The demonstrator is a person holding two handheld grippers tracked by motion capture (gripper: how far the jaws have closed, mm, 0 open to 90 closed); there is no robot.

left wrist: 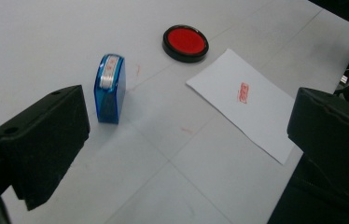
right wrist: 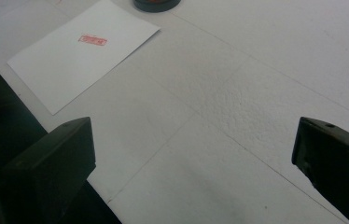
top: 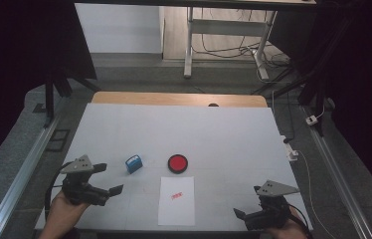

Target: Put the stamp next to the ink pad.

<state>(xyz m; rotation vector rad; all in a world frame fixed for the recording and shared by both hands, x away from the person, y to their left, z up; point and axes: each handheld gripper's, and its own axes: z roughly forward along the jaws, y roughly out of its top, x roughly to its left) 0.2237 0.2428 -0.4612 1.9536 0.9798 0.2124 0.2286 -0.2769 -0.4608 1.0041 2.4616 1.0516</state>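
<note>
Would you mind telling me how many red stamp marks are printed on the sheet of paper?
1: a single red stamp mark near the middle of the sheet of paper, which lies at the table's near edge, below the red ink pad.

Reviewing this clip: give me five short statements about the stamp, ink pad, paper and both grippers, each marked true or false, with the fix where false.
1. The blue stamp lies on the table, apart from the left gripper. True.
2. The left gripper is shut on the stamp. False: its jaws stand wide open with nothing between them.
3. The sheet of paper already bears a red stamp mark. True.
4. The red ink pad sits on top of the paper. False: it rests on the table just beyond the sheet's far edge.
5. The right gripper holds the paper. False: it is open near the table's front right, clear of the sheet.
</note>
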